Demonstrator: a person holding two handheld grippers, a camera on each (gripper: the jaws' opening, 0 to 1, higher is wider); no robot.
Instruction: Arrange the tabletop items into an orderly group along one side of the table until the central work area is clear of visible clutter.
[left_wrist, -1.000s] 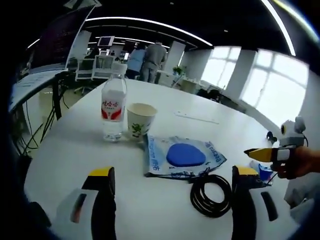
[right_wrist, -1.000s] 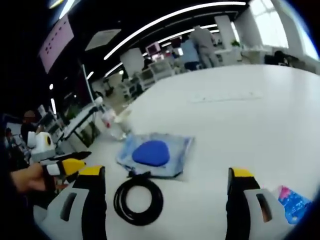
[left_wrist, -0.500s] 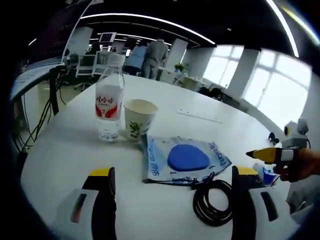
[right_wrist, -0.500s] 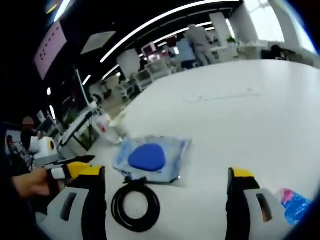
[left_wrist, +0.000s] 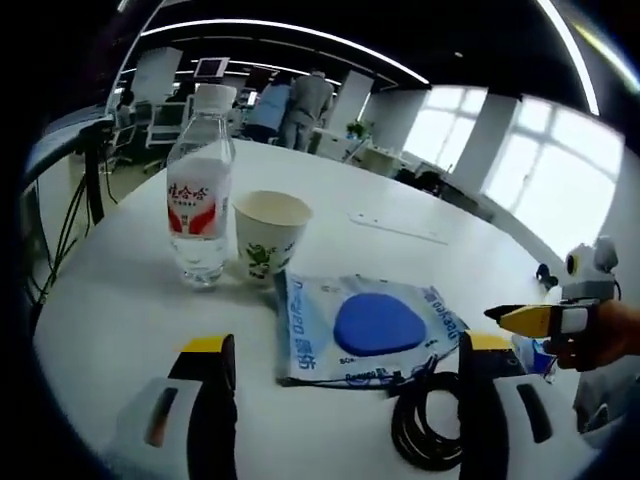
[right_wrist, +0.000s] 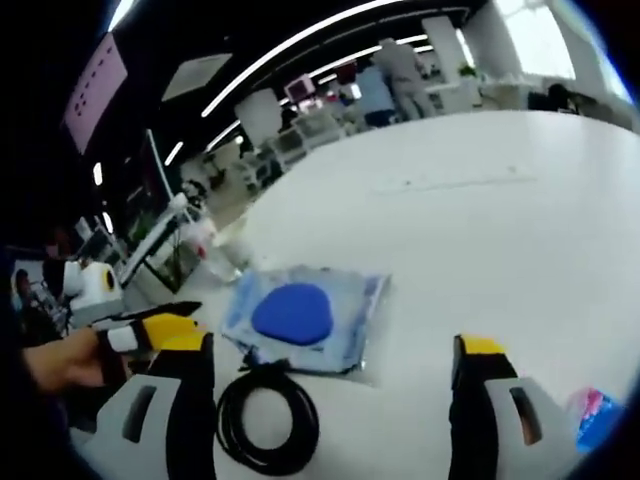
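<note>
On the white round table (left_wrist: 120, 300) stand a clear water bottle (left_wrist: 198, 214) with a red label and a paper cup (left_wrist: 268, 235) right beside it. A light blue packet (left_wrist: 365, 325) with a dark blue oval lies flat in front of them, seen again in the right gripper view (right_wrist: 300, 315). A coiled black cable (left_wrist: 432, 425) (right_wrist: 267, 420) rests at the packet's near edge. My left gripper (left_wrist: 340, 400) is open above the table short of the packet. My right gripper (right_wrist: 330, 400) is open over the cable and bare tabletop. The right gripper's yellow tip (left_wrist: 530, 318) enters the left gripper view from the right.
A small blue and pink packet (right_wrist: 592, 415) lies by my right gripper's right finger. A thin pale strip (left_wrist: 393, 228) lies farther across the table. Office desks, chairs and standing people (left_wrist: 300, 110) are beyond the far edge. A hand (right_wrist: 65, 360) holds the left gripper.
The left gripper view has closed in on the bottle, cup and packet, which now look larger and lower. The right gripper view has shifted slightly; nothing on the table has moved.
</note>
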